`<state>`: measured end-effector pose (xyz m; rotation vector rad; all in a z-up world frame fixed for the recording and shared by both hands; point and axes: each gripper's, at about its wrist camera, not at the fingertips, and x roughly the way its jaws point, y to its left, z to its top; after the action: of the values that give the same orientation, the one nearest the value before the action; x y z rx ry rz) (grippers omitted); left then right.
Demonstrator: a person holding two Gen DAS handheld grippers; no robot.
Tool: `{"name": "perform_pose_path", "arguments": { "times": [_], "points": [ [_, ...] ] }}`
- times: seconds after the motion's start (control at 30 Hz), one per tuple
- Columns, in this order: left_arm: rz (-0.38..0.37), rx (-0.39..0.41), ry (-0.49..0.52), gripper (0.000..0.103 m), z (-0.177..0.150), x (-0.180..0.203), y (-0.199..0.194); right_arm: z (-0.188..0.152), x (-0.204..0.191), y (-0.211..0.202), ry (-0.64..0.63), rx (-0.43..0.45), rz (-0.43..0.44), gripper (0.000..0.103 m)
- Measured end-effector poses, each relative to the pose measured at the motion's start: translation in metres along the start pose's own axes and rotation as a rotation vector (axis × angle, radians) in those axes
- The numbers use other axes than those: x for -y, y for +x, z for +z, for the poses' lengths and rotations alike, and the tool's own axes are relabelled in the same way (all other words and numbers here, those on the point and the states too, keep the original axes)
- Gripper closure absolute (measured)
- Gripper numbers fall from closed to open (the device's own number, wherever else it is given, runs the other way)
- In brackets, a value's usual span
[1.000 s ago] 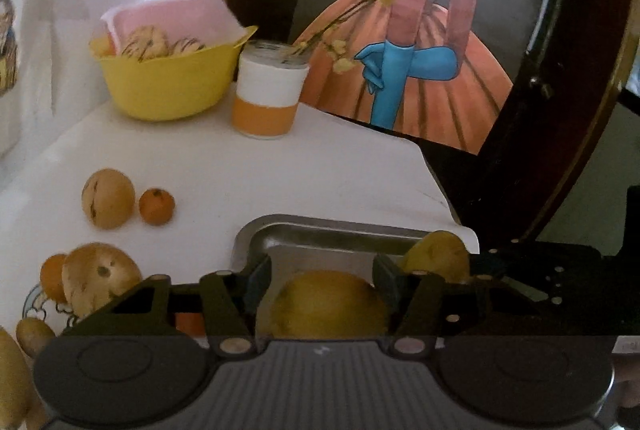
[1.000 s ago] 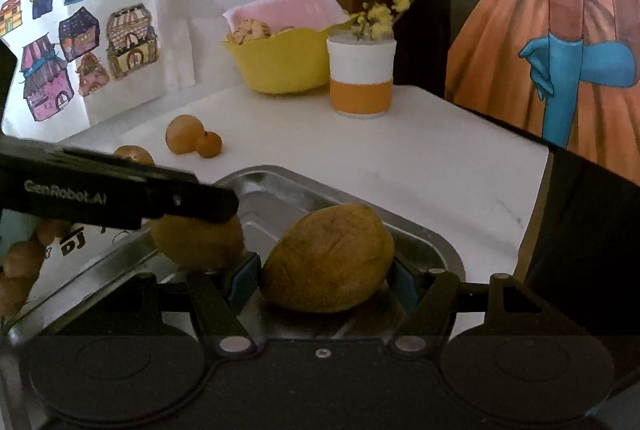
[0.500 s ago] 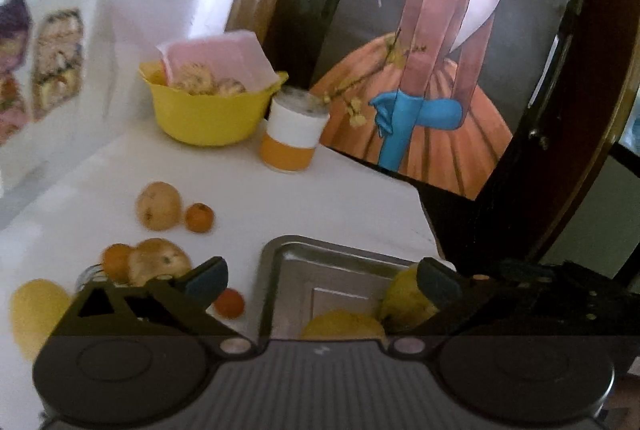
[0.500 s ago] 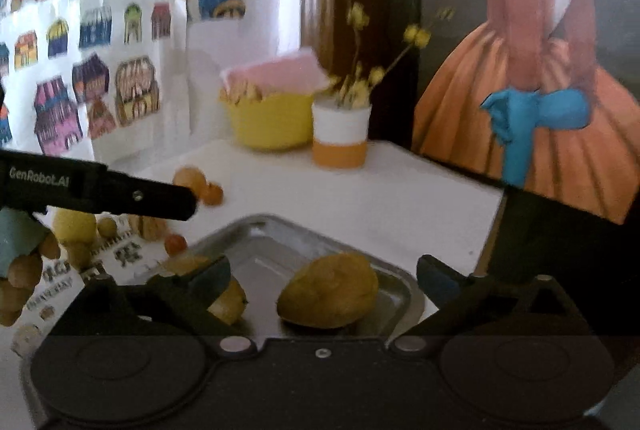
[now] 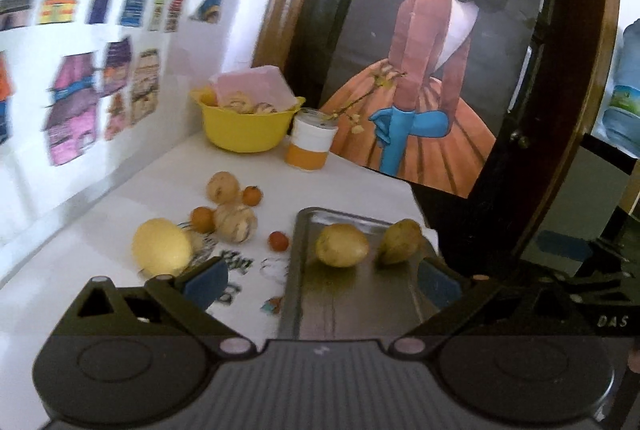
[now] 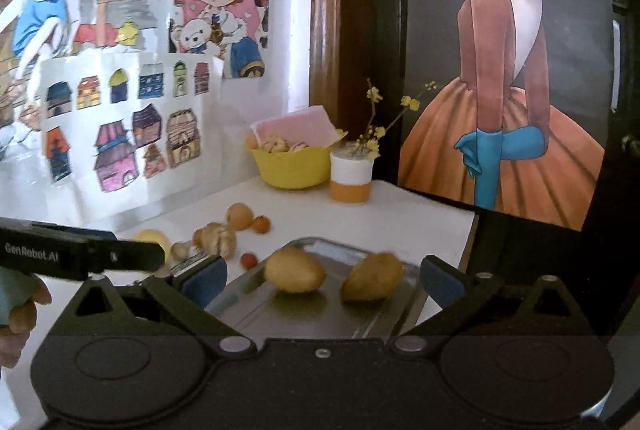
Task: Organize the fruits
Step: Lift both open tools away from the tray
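Observation:
Two yellow-brown fruits lie side by side in a metal tray (image 5: 344, 314) (image 6: 320, 318): a rounder one (image 5: 341, 244) (image 6: 295, 269) on the left, a darker pointed one (image 5: 400, 241) (image 6: 373, 276) on the right. My left gripper (image 5: 322, 284) hangs open above the tray's near end, empty. My right gripper (image 6: 322, 280) is open too, pulled back from both fruits. On the white table left of the tray lie a big yellow fruit (image 5: 162, 248), two tan round fruits (image 5: 235, 222), small orange ones (image 5: 202, 219) and a small red one (image 5: 278, 241).
A yellow bowl (image 5: 244, 130) holding round fruits and a pink cloth stands at the back, beside a white-and-orange cup (image 5: 310, 144) with twigs. Drawings cover the left wall. The table ends just right of the tray. The left gripper's body (image 6: 80, 254) and a hand (image 6: 20, 310) show at far left.
Both grippers opened and let go of their fruits in the tray, then rose and pulled back, so more of the table and wall shows.

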<state>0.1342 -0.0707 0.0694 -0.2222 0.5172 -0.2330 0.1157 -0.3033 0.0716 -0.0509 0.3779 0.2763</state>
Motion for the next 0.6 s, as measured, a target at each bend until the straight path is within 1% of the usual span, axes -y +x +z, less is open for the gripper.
{"name": "perform_pose_path", "arguments": {
  "times": [0.1, 0.23, 0.33, 0.43, 0.6],
  "points": [
    [0.010, -0.006, -0.009, 0.000, -0.012, -0.012, -0.020, -0.012, -0.015, -0.012, 0.014, -0.035, -0.020, 0.001],
    [0.026, -0.045, -0.015, 0.000, -0.030, -0.029, -0.039, -0.032, -0.033, -0.029, 0.055, -0.086, -0.035, 0.001],
    [0.076, -0.083, 0.003, 0.000, -0.044, -0.038, -0.050, -0.047, -0.046, -0.038, 0.077, -0.123, -0.040, 0.001],
    [0.133, -0.121, 0.007, 0.000, -0.054, -0.045, -0.059, -0.060, -0.062, -0.044, 0.083, -0.158, -0.031, 0.001],
    [0.170, -0.168, -0.005, 0.000, -0.063, -0.060, -0.068, -0.071, -0.085, -0.041, 0.092, -0.233, 0.012, 0.001]
  ]
}}
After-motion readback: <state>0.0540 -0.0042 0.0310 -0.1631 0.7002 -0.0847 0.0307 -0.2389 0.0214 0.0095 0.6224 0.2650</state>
